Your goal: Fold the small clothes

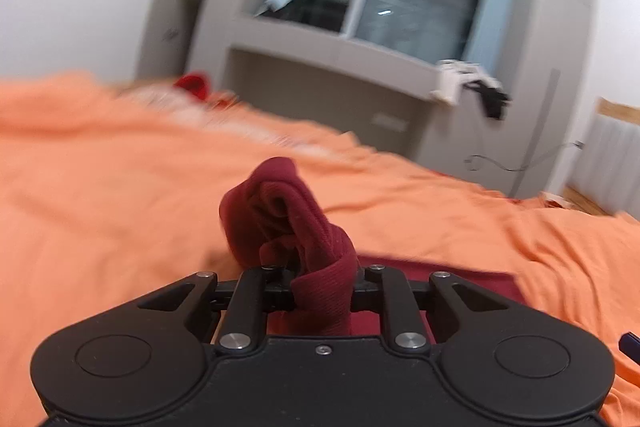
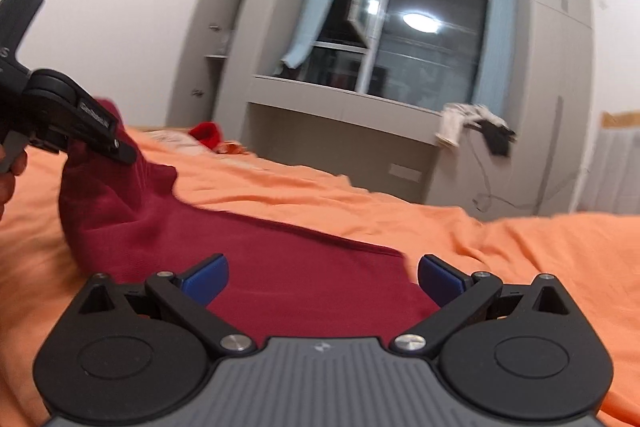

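Observation:
A dark red garment [image 1: 280, 211] lies on the orange bedcover [image 1: 100, 187]. One end of it is bunched up and pinched between the fingers of my left gripper [image 1: 320, 283], which is shut on it. In the right wrist view the left gripper [image 2: 120, 147] holds that end of the garment [image 2: 280, 267] raised at the left, while the rest lies flat on the bedcover [image 2: 520, 247]. My right gripper [image 2: 322, 279] stands open over the flat part. Its blue pads [image 2: 206, 277] are wide apart with only the cloth below them.
A bright red item [image 2: 206, 135] lies at the far side of the bed. Beyond the bed is a grey window ledge [image 2: 340, 99] with white and black clothes [image 2: 472, 123] hanging off its right end. A hand [image 2: 8, 171] shows at the left edge.

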